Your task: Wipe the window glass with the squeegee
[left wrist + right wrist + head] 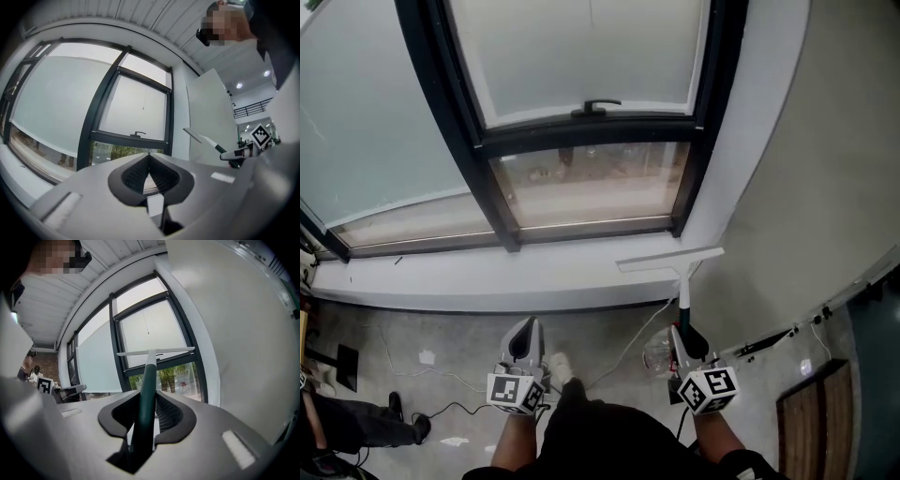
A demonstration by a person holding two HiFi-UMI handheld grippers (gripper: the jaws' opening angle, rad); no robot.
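Note:
My right gripper [682, 330] is shut on the squeegee's dark green handle [146, 404]. The squeegee [673, 262] points up and forward, its white blade [155, 351] level and held short of the window glass [581, 52]. From the left gripper view the squeegee [205, 139] shows at the right, in mid-air. My left gripper [522, 339] hangs at the left at about the same height, shut with nothing between its jaws [149, 157]. The window has a black frame [591, 131], a handle [594, 108] on the sash and a lower pane [591, 183].
A white sill [487, 277] runs below the window. A white wall [806, 169] stands at the right. On the concrete floor lie cables [619, 361], a clear bottle [658, 354] and a mat [816, 408]. A person's legs [356, 422] show at the lower left.

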